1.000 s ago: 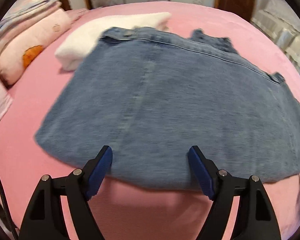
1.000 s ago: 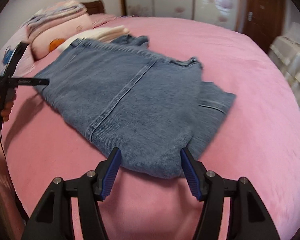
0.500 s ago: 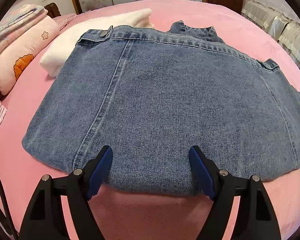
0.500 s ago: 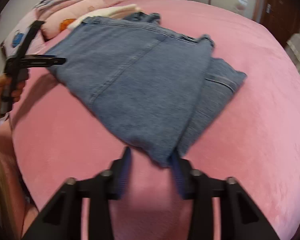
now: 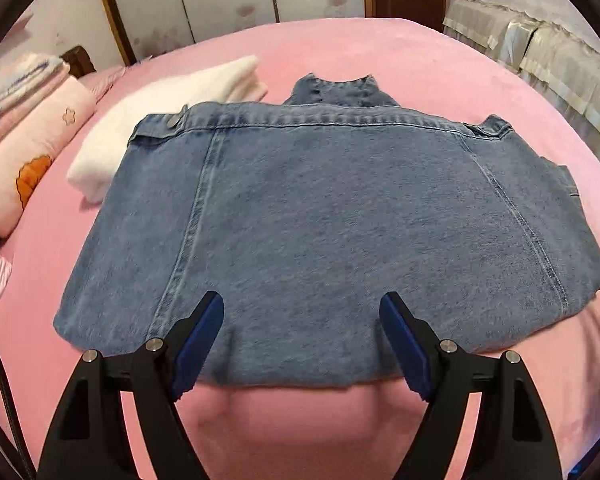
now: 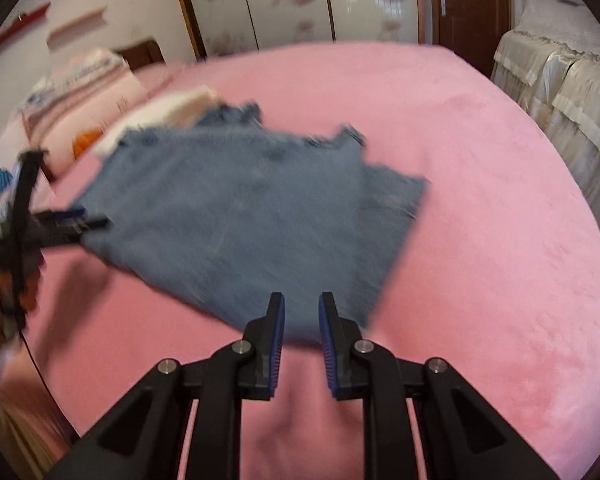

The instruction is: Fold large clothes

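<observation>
Lying folded: denim jacket point(image 5: 320, 216) | fuzzy pink bedspread point(image 5: 440, 64) | stitched seams

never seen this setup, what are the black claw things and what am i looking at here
No robot: a person holds a two-finger tool in each hand, each with a camera looking along its fingers. One picture comes from the left tool, one from the right tool. A denim jacket lies on a pink bed beside a folded white cloth. The left tool is open, straddling the jacket's near edge. The right tool's jaws have just been closing on a jacket corner, apparently pinching it.
</observation>
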Action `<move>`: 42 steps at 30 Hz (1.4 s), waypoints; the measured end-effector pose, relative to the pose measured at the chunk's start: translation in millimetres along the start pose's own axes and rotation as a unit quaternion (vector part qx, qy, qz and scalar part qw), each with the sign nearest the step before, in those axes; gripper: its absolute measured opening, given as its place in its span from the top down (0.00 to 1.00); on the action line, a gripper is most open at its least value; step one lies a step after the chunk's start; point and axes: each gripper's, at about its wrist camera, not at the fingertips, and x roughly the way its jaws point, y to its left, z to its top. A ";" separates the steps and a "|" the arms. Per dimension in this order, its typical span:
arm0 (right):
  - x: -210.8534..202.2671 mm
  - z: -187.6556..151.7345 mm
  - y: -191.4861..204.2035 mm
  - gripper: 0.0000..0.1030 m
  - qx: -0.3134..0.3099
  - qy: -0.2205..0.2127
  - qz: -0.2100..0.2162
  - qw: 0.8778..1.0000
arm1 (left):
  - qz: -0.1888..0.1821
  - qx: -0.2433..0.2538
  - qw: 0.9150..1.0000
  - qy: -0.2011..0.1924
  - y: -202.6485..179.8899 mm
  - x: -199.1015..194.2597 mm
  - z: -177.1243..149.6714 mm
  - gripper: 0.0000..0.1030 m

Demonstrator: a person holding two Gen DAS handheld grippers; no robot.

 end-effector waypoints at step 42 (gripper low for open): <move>11.7 17.9 171.1 0.64 0.099 -0.096 -0.138 0.981 | -0.239 -0.270 0.932 0.043 160.4 -0.8 -80.2 0.23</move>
